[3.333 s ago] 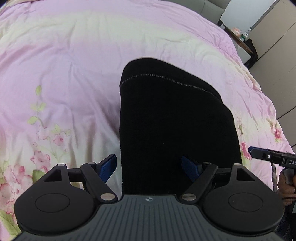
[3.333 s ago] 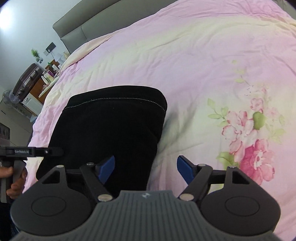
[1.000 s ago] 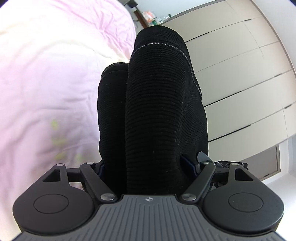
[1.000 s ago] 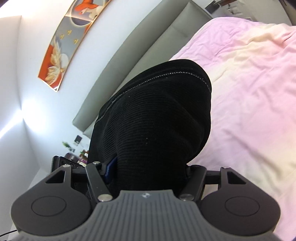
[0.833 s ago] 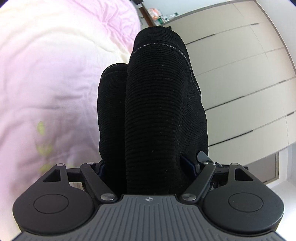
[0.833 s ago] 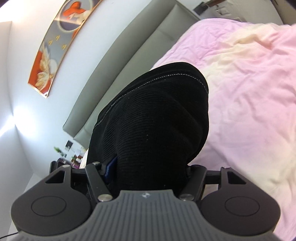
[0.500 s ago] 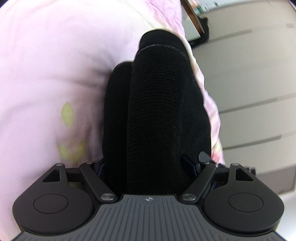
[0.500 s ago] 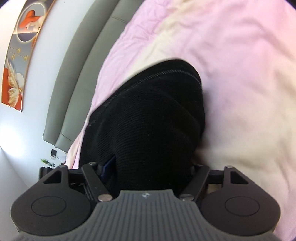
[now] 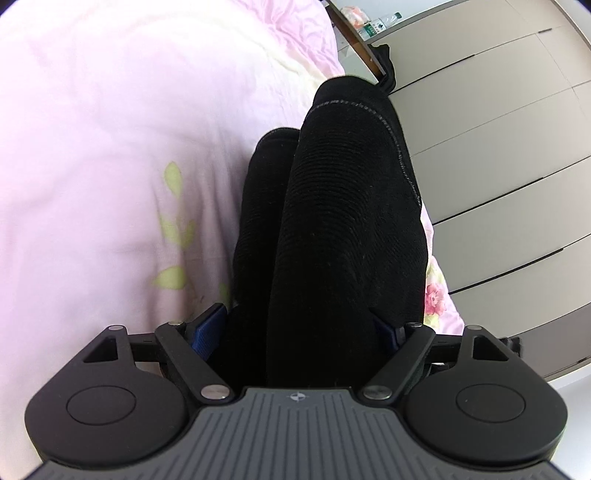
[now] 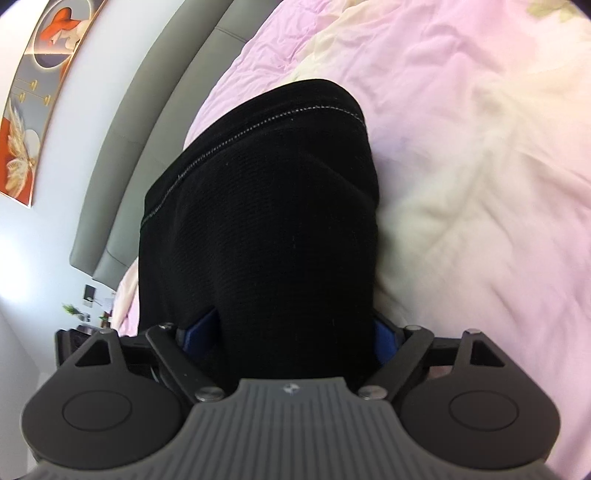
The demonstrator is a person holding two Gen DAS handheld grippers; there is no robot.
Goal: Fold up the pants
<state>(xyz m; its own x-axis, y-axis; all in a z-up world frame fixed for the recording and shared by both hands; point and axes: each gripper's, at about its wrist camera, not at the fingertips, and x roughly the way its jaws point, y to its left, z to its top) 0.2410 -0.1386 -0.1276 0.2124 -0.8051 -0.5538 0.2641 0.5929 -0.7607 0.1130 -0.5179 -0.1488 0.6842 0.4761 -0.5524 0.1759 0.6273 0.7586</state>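
Note:
The black ribbed pants (image 9: 332, 221) fill the middle of the left wrist view, bunched in two thick folds with a stitched hem at the far end. My left gripper (image 9: 299, 328) is shut on them; only its blue pads (image 9: 208, 326) peek out beside the cloth. In the right wrist view the same pants (image 10: 266, 221) hang forward over the bed, stitched hem across the top. My right gripper (image 10: 291, 336) is shut on them too, blue pads (image 10: 197, 334) just visible at the cloth's sides.
A pink and cream floral duvet (image 9: 110, 147) covers the bed below both grippers. Beige wardrobe doors (image 9: 498, 166) stand to the right and a nightstand (image 9: 365, 29) with small items at the back. A grey headboard (image 10: 147, 110) and a wall picture (image 10: 33, 92) lie to the left.
Both grippers closed on the pants and lifted them off the duvet. Over the last second both views have tilted down toward the bed with the pants still held.

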